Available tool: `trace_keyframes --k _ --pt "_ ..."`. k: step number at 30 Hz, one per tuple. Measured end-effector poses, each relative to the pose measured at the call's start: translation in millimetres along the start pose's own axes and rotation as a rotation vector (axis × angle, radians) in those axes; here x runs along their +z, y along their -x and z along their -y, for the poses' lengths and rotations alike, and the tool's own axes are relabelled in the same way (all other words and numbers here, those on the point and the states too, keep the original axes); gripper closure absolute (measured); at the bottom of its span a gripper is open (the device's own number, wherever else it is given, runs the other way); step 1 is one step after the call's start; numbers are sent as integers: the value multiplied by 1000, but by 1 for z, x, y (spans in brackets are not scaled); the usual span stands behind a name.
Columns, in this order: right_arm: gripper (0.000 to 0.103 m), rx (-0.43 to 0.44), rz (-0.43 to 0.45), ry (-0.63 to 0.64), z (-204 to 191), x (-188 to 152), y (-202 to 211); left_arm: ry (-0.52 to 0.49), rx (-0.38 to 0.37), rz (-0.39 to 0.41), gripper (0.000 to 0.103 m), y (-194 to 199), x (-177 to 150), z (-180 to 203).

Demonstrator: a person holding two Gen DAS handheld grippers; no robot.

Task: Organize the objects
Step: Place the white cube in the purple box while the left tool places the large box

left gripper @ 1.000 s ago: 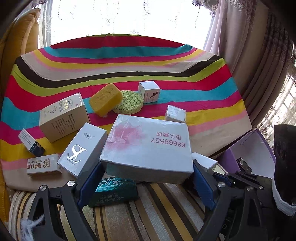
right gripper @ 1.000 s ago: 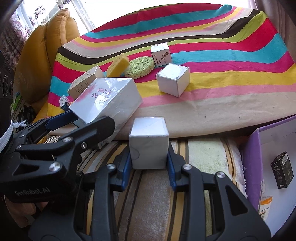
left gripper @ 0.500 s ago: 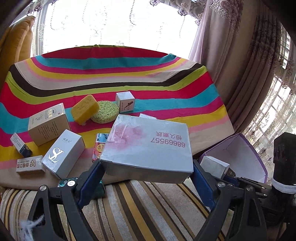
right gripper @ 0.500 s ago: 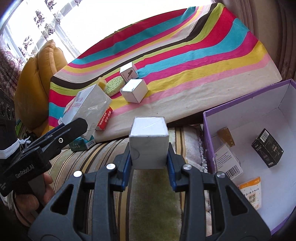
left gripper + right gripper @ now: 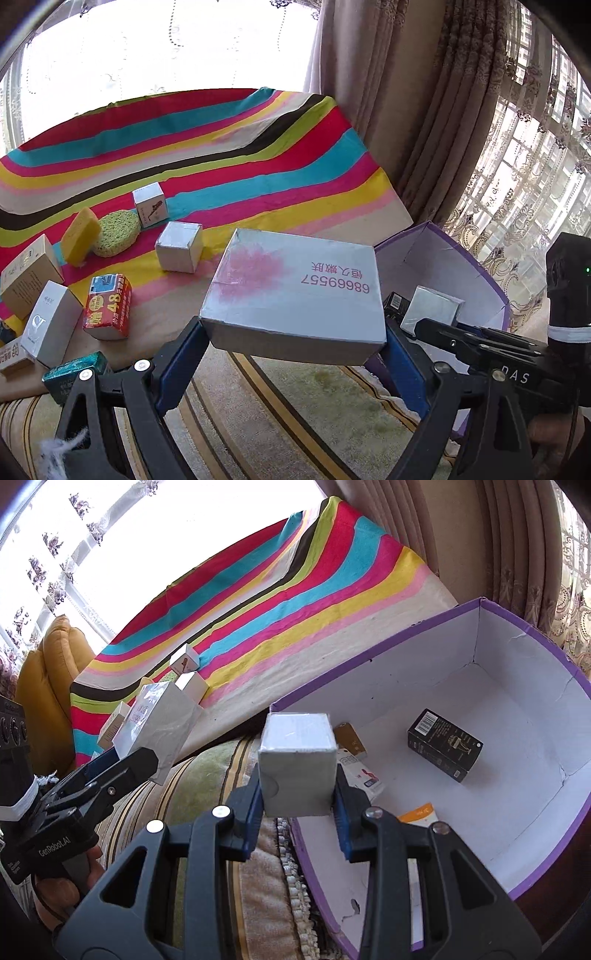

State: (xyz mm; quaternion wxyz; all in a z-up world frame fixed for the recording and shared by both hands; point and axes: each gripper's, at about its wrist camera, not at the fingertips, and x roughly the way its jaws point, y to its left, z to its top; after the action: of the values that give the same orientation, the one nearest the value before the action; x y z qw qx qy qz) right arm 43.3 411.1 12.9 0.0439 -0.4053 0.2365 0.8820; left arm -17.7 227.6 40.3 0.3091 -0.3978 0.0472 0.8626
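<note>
My left gripper (image 5: 293, 354) is shut on a large silver flat box (image 5: 295, 291) with pink print, held above the striped rug. It also shows in the right wrist view (image 5: 155, 723). My right gripper (image 5: 297, 805) is shut on a small silver cube box (image 5: 297, 764), held over the near left rim of the purple storage box (image 5: 535, 627). In the left wrist view the cube (image 5: 430, 310) is at the purple box (image 5: 491, 280).
Inside the purple box lie a black carton (image 5: 445, 744) and some flat packets (image 5: 356, 768). On the striped cloth (image 5: 240, 155) are sponges (image 5: 98, 236), a silver cube (image 5: 179, 251), a red pack (image 5: 109, 310) and several cartons. Curtains hang behind.
Both grippers have swung right from the table toward the purple box, carrying their boxes. The small cube is now over the purple box's rim.
</note>
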Motion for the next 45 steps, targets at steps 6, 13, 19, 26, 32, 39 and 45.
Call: trace_keyframes --k 6,13,19,26,32,39,45 --pt "65 -65 12 -69 44 -4 16 -90 -51 -38 11 -14 1 38" --pt "65 -121 4 -116 75 -15 25 -179 -94 -79 11 -27 -1 72" --pt "65 -158 17 -152 92 -16 32 -230 -137 -100 11 -34 -3 95" --pt "55 -176 30 -169 99 -14 41 -259 -163 -142 4 -40 -7 108" --pt "43 -171 50 -152 95 -12 46 -237 -145 -142 3 -37 -6 101" --pt "27 -194 86 -80 79 -7 53 -193 -93 -91 3 -17 -7 77" --pt "19 -246 121 24 57 -6 57 -130 55 -10 3 10 -8 39"
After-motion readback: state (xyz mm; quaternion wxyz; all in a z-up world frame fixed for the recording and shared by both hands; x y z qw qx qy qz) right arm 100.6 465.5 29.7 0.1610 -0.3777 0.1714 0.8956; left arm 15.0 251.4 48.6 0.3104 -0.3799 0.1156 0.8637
